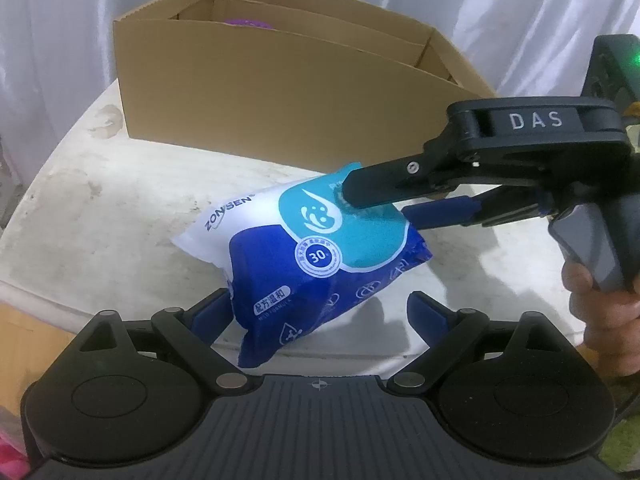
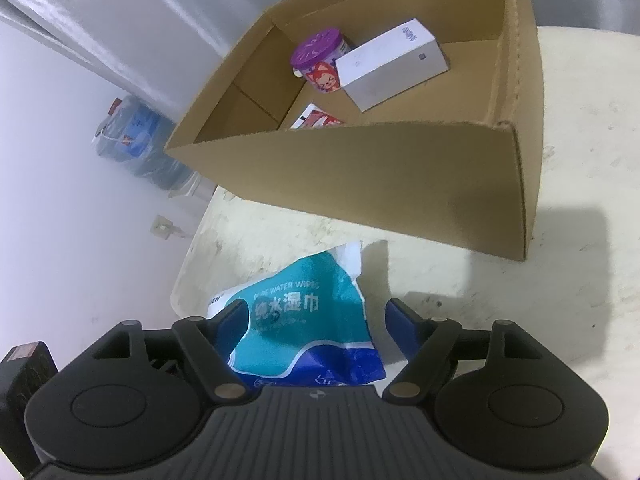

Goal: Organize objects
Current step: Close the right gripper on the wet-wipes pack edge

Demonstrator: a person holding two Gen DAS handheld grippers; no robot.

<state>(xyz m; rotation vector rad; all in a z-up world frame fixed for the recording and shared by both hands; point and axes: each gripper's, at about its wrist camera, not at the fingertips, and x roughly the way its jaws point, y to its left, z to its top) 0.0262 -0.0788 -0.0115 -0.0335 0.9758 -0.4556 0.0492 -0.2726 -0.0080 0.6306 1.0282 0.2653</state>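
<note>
A pale, stained tabletop [image 1: 120, 184] carries an open cardboard box [image 1: 280, 92] toward its far edge. Inside the box, seen from the right wrist view, a white carton [image 2: 390, 68] leans against a purple-lidded tub [image 2: 318, 60], and a red and white packet [image 2: 316, 118] lies by the near wall; these look already sorted. Near the front edge of the tabletop a blue and teal pack of wet wipes [image 1: 304, 256] sits tilted up off the surface. The right claw [image 1: 376, 206] reaches in from the side with its fingers spread on either side of the pack's upper end; whether they actually pinch it cannot be told. The left claw [image 1: 320, 312] is wide open around the pack's lower end, one finger touching, probably steadying it for a handover or lift toward the box
</note>
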